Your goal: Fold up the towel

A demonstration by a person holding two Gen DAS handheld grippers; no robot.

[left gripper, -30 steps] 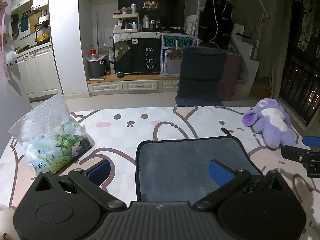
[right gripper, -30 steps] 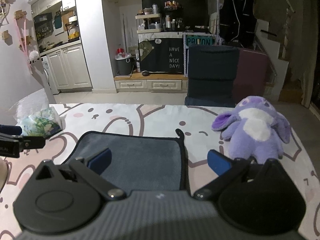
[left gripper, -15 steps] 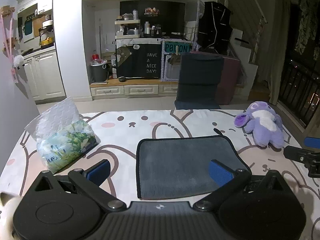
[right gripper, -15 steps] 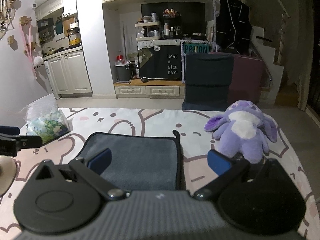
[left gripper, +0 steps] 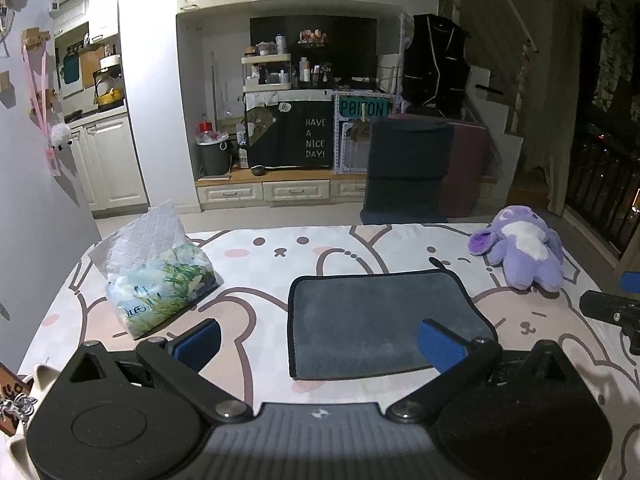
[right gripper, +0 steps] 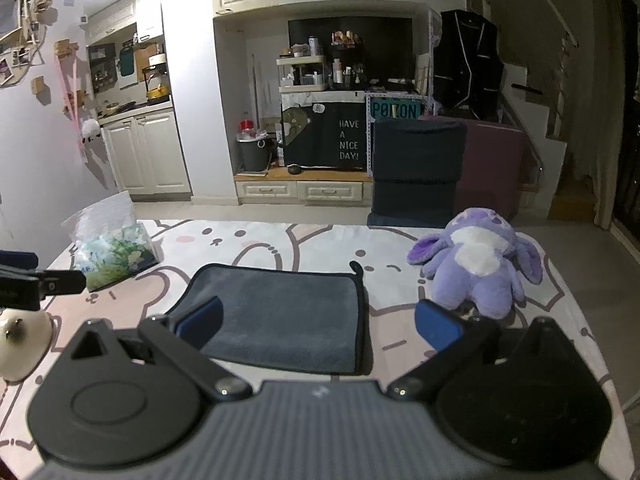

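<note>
Both claws have drawn back and up, spread and empty: left claw (left gripper: 318,338), right claw (right gripper: 318,320). Grey towel (left gripper: 384,322) lies flat on the surface (left gripper: 280,272); soft, limp, light, so pinch its near corners.

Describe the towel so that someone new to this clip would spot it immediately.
Start with the table under the pink-and-white cartoon animal tablecloth. Near its front middle lies the towel, between the tissue pack on the left and the purple plush toy on the right. It alone is flat: a dark grey rectangle with black edging and a small loop at its far right corner.
</note>
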